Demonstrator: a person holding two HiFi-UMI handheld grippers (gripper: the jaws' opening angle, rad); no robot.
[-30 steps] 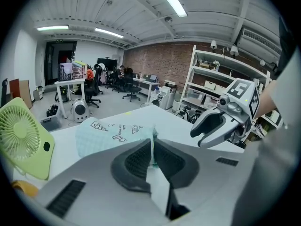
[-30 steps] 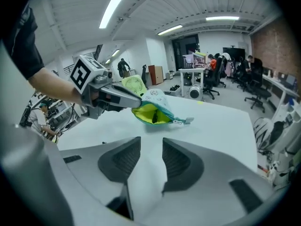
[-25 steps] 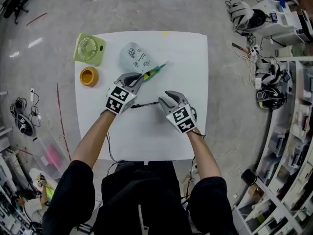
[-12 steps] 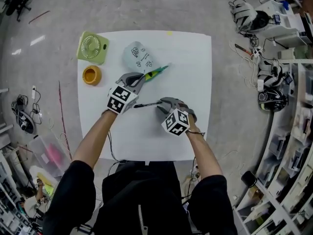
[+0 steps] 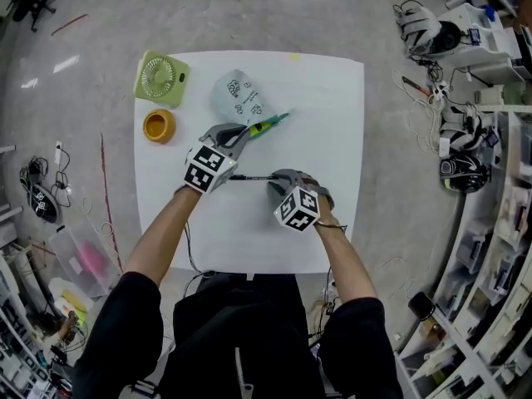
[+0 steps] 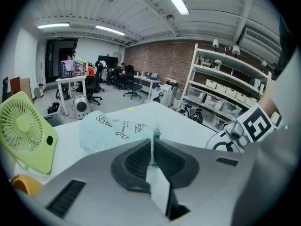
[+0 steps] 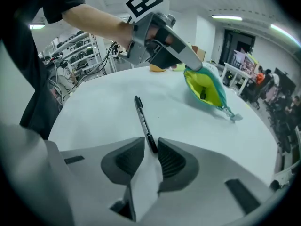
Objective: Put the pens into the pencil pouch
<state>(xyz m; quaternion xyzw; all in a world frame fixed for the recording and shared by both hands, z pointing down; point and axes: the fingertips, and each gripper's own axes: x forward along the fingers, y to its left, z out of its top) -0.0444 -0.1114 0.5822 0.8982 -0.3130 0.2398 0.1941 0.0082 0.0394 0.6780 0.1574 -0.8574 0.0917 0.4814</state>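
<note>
Just lowered right gripper (image 5: 274,181) onto pen (image 7: 142,120), narrowing jaws around its end, not yet gripping. Holding pouch (image 5: 239,98) lip with clamped left gripper (image 5: 241,131). Probably near to picking up.

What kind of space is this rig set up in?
Probably an open-plan lab or workshop office: desks with office chairs at the back, a brick wall, open shelving stacked with boxes, and the white table standing on bare floor.

A white square table (image 5: 320,98) carried a green fan (image 5: 161,78), an orange cup (image 5: 158,126), a pale pouch (image 5: 238,98) and a black pen (image 5: 249,177).
</note>
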